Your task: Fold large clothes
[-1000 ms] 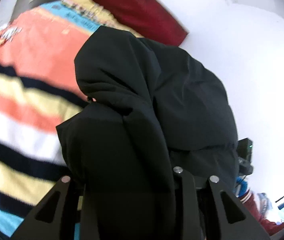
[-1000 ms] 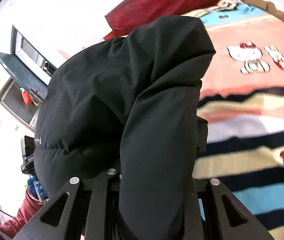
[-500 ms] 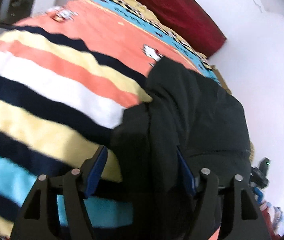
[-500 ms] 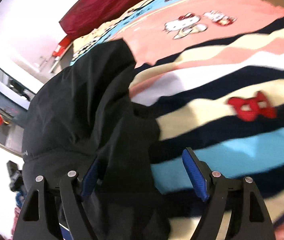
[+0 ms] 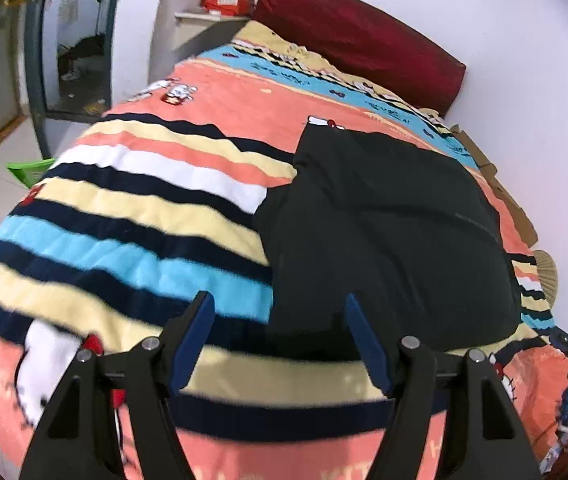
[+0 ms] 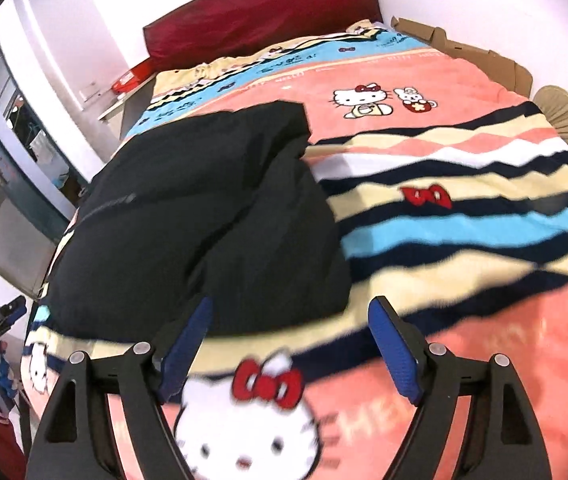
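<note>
Both fisheye views are brightly and evenly lit, with the white walls (image 5: 524, 80) around the striped blanket (image 5: 132, 208) washed nearly to glare and no hard shadows. The blanket's stripes smear with motion blur nearest the camera and sharpen toward its far end, while straight edges bow near each dark circular rim. The black jacket (image 6: 204, 216) on the blanket shows only faint folds.
</note>
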Demonstrator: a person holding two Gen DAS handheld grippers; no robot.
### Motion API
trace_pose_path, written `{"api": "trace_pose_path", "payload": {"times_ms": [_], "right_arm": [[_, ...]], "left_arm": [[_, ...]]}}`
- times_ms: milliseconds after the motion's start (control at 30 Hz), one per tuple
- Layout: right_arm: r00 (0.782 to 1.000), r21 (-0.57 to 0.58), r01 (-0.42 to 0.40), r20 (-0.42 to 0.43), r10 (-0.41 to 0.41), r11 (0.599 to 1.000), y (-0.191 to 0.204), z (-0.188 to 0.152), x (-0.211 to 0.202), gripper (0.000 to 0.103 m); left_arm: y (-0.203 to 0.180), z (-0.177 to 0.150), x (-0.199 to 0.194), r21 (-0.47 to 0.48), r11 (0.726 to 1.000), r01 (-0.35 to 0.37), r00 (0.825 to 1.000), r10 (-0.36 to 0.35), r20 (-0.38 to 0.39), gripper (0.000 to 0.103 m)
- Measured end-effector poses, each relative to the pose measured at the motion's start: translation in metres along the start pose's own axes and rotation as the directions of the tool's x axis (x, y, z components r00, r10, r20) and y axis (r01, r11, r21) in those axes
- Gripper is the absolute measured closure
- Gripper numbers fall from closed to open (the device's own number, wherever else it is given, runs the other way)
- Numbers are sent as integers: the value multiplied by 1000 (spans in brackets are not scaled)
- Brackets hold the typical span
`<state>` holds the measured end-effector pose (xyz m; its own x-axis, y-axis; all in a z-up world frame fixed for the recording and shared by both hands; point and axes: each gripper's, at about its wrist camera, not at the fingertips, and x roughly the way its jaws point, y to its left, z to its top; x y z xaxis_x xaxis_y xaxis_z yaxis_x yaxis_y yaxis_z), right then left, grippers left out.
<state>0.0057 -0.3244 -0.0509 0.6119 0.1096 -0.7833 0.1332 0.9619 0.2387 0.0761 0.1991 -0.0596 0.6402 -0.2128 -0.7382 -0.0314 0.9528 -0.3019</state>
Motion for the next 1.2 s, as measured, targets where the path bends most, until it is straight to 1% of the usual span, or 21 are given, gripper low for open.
{"api": "trace_pose_path", "payload": {"times_ms": [200, 300, 367, 400, 500, 567, 667, 867, 933, 1067, 1200], "right_arm": [[999, -37, 37, 24, -36, 999, 18, -48, -23, 19], [998, -63, 50, 46, -48, 997, 28, -66, -33, 18], [996, -88, 64, 69, -58, 994, 37, -76, -40, 16], [995, -97, 71, 81, -63, 993, 40, -80, -42, 16], [987, -133, 100, 137, -81, 986, 55, -92, -56, 11], [981, -159, 116, 175, -88, 980, 66, -100, -67, 7], [963, -190, 148, 250, -98, 971, 83, -111, -86, 4], [931, -218, 185, 351, -100, 958, 100, -127, -119, 1], [923, -227, 197, 371, -102, 954, 103, -131, -126, 1], [904, -246, 227, 413, -110, 942, 110, -138, -140, 1], [893, -253, 235, 436, -106, 939, 115, -142, -150, 1]], "left_arm": [[-17, -45, -37, 1, 999, -53, 998, 53, 42, 36], [-27, -60, -46, 18, 996, -89, 994, 88, 65, 36], [-38, -71, -54, 51, 990, -133, 988, 129, 85, 32], [-44, -75, -57, 66, 986, -151, 985, 145, 97, 28], [-61, -89, -68, 108, 974, -197, 973, 181, 142, 28], [-75, -98, -78, 131, 962, -240, 959, 215, 184, 28], [-91, -109, -94, 139, 956, -257, 947, 220, 232, 28], [-116, -123, -118, 165, 947, -276, 929, 219, 297, 28], [-123, -127, -125, 162, 945, -283, 922, 221, 319, 28], [-132, -133, -135, 166, 947, -275, 916, 206, 343, 28], [-140, -137, -143, 176, 941, -287, 907, 209, 365, 28]]}}
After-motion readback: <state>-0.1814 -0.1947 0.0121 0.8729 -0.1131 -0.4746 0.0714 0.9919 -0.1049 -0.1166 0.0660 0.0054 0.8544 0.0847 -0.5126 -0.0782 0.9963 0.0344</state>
